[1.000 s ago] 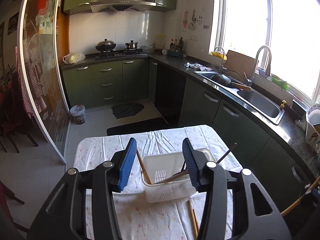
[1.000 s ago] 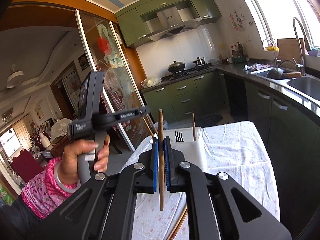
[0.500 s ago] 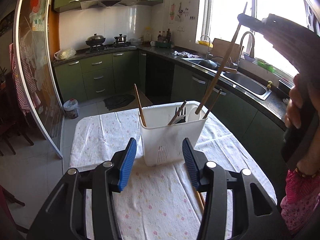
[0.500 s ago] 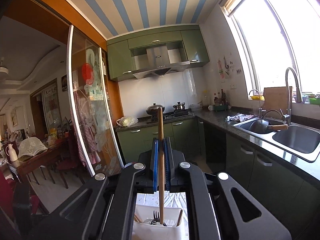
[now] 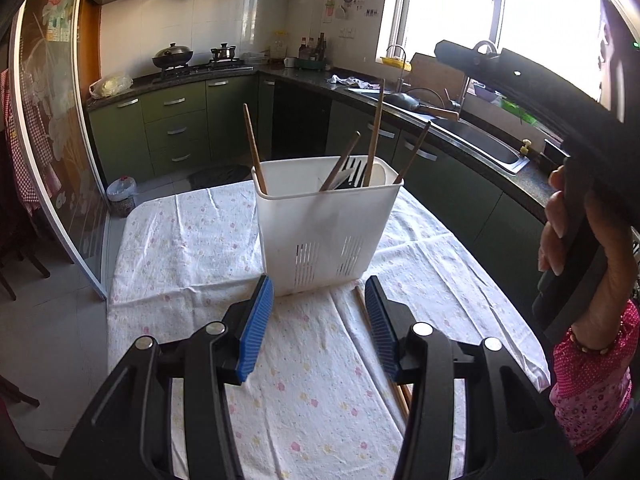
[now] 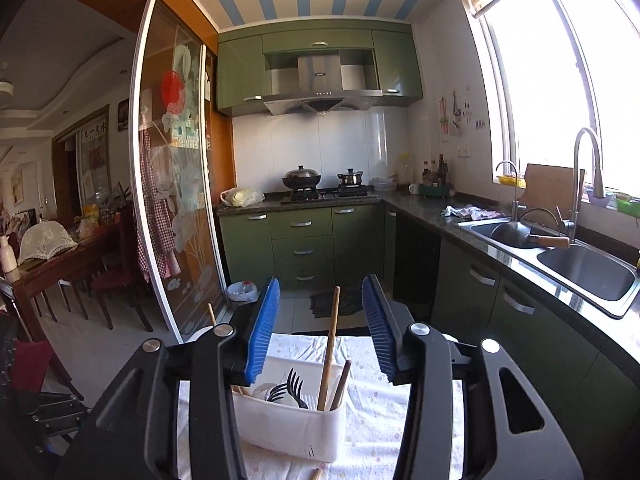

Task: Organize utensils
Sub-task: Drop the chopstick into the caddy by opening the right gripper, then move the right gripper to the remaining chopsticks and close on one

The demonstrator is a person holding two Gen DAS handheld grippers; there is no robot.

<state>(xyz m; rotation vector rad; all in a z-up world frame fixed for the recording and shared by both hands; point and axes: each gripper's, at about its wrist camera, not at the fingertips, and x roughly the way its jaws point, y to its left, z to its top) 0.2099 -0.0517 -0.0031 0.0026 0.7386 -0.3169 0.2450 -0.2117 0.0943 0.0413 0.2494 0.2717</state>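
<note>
A white slotted utensil basket (image 5: 326, 228) stands on the flowered tablecloth (image 5: 192, 248). It holds several wooden chopsticks (image 5: 375, 132) and a black fork (image 6: 294, 384). My left gripper (image 5: 320, 322) is open and empty, low over the cloth just in front of the basket. My right gripper (image 6: 322, 328) is open and empty above the basket (image 6: 292, 432); a wooden chopstick (image 6: 329, 348) stands in the basket between its jaws, untouched. More chopsticks (image 5: 374, 340) lie on the cloth by the left gripper's right finger.
Green kitchen cabinets (image 6: 304, 240) and a stove with pots (image 6: 320, 184) are at the back. A sink (image 6: 560, 252) runs along the right under the window. A glass sliding door (image 6: 172, 200) is on the left. A chopstick end (image 6: 316, 473) lies before the basket.
My right gripper has opened and let go of the chopstick, which now stands in the basket. My left gripper has dropped lower toward the cloth.
</note>
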